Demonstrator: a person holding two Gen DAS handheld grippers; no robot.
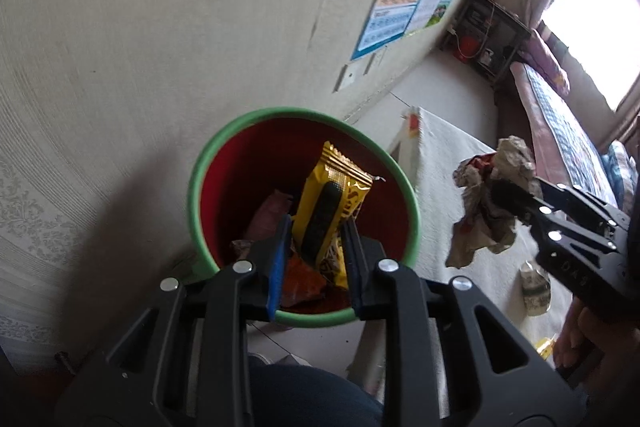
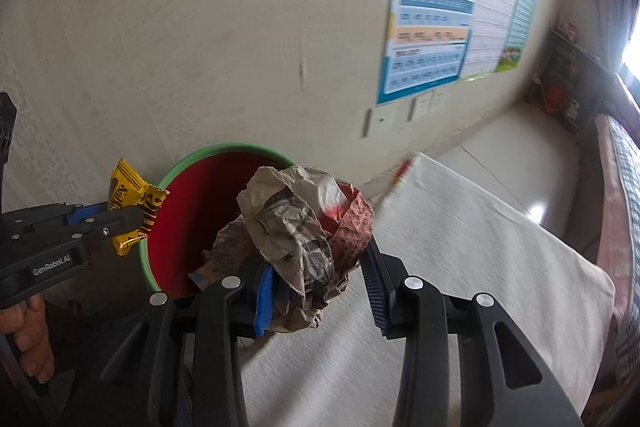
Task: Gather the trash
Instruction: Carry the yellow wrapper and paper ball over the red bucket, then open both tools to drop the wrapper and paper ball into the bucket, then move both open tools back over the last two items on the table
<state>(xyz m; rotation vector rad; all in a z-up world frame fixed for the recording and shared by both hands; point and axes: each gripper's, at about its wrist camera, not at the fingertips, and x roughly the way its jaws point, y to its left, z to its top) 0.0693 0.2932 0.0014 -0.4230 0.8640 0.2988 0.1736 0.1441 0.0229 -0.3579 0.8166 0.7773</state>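
The yellow snack wrapper [image 1: 330, 203] stands clenched between the blue pads of the left gripper [image 1: 316, 247], held directly above the open mouth of the red bin [image 1: 224, 179] with the green rim. In the right wrist view the same wrapper [image 2: 134, 205] sits at the bin's left edge, pinched by the left gripper [image 2: 120, 221]. Inside the bin lie other scraps, among them an orange-red wrapper [image 1: 300, 279] and a pinkish piece [image 1: 266, 217].

The crumpled newspaper ball [image 2: 296, 239] is grasped in the jaws of the right gripper [image 2: 320, 287], their blue pads pressing its lower sides. It hangs at the bin's [image 2: 188, 211] right side, partly over the rim and partly over the white cloth [image 2: 460, 267] beside it. From the left wrist view the newspaper ball [image 1: 492, 203] and right gripper [image 1: 516, 203] are to the right of the bin, apart from it.

The bin stands against a pale wall [image 2: 200, 27] bearing a colourful chart [image 2: 436, 39]. A hand [image 2: 28, 339] grips the left tool's handle. A bed [image 1: 560, 123] lies further right.
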